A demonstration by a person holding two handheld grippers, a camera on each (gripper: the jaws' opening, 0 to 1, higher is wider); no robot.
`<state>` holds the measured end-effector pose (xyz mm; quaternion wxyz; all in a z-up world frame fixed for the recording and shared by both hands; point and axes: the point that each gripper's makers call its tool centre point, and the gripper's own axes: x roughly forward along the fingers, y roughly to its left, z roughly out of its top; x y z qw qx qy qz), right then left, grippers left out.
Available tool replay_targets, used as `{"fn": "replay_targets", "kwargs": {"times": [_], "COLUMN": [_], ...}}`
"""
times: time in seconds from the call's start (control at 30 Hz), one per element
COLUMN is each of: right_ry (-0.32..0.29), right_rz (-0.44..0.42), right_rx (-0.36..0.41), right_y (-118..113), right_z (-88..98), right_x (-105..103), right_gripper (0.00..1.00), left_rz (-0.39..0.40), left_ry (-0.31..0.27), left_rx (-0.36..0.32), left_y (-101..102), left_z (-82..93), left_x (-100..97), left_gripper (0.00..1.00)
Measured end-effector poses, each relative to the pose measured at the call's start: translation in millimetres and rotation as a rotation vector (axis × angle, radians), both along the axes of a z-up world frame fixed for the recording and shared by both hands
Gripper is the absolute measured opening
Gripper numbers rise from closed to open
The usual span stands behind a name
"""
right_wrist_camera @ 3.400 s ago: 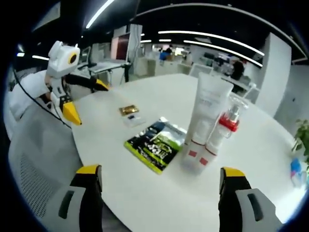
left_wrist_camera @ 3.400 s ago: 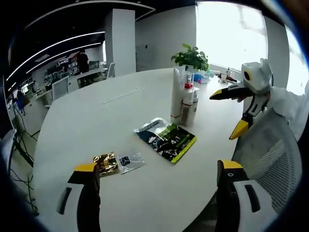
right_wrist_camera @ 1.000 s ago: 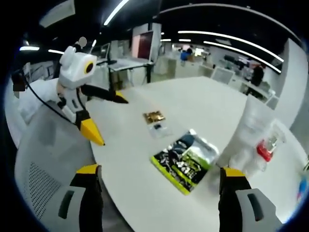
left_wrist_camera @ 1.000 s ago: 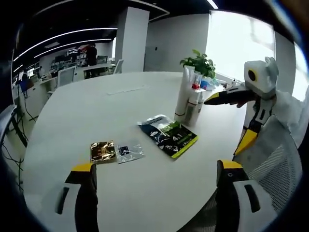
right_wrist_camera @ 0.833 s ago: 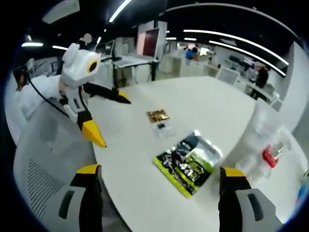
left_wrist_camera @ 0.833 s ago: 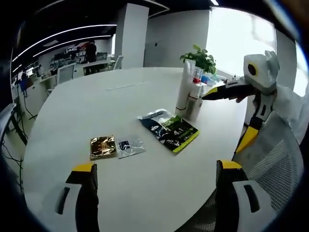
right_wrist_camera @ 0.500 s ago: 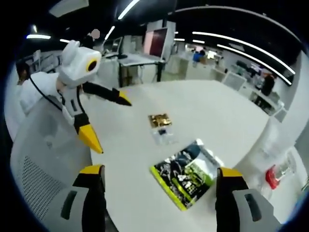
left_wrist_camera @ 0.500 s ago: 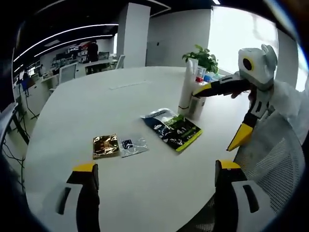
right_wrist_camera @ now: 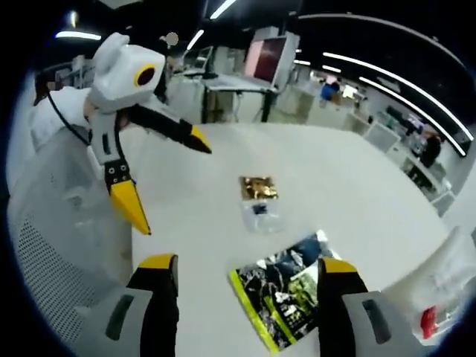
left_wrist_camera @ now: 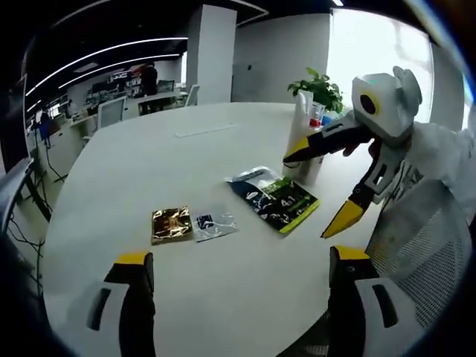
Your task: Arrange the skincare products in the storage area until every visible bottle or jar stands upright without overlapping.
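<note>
A tall white tube [left_wrist_camera: 300, 117] and a pump bottle with a red collar [left_wrist_camera: 317, 121] stand upright, side by side, at the far right of the round white table [left_wrist_camera: 149, 163]. My right gripper [left_wrist_camera: 318, 187] comes in from the right, open. Its upper yellow tip lies in front of the tube's lower part, and I cannot tell if it touches. My left gripper [left_wrist_camera: 238, 256] is open and holds nothing. In the right gripper view, the tube [right_wrist_camera: 450, 271] shows blurred at the right edge. My right gripper [right_wrist_camera: 248, 264] stands open above a green-black sachet [right_wrist_camera: 286, 297]. The left gripper [right_wrist_camera: 167, 178] is open at the left.
A green-black sachet [left_wrist_camera: 274, 197], a gold sachet [left_wrist_camera: 171, 223] and a small clear sachet [left_wrist_camera: 214, 222] lie flat mid-table. A potted plant [left_wrist_camera: 321, 85] stands behind the bottles. A mesh chair [right_wrist_camera: 52, 245] sits at the table's edge. Office desks fill the background.
My right gripper has moved in and down until its upper tip lies in front of the tube. Its view has swung away from the bottles, and its jaws stand slightly closer together.
</note>
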<state>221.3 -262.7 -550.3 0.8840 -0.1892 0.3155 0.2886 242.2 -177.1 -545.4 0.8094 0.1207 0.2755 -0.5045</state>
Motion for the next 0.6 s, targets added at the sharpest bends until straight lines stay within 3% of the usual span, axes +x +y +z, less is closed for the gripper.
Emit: {"fn": "replay_targets", "kwargs": {"times": [0.37, 0.6], "right_ry": [0.01, 0.029], "right_rz": [0.043, 0.058], "right_rx": [-0.001, 0.004], "right_y": [7.5, 10.2], "right_z": [-13.3, -24.2], "right_x": [21.2, 37.8], "right_gripper": [0.54, 0.53], "left_rz": [-0.002, 0.001], "left_ry": [0.002, 0.012], "left_rx": [-0.009, -0.015], "left_y": [-0.9, -0.8], "left_z": [1.4, 1.7], "left_x": [-0.4, -0.2], "left_gripper": [0.92, 0.91]}}
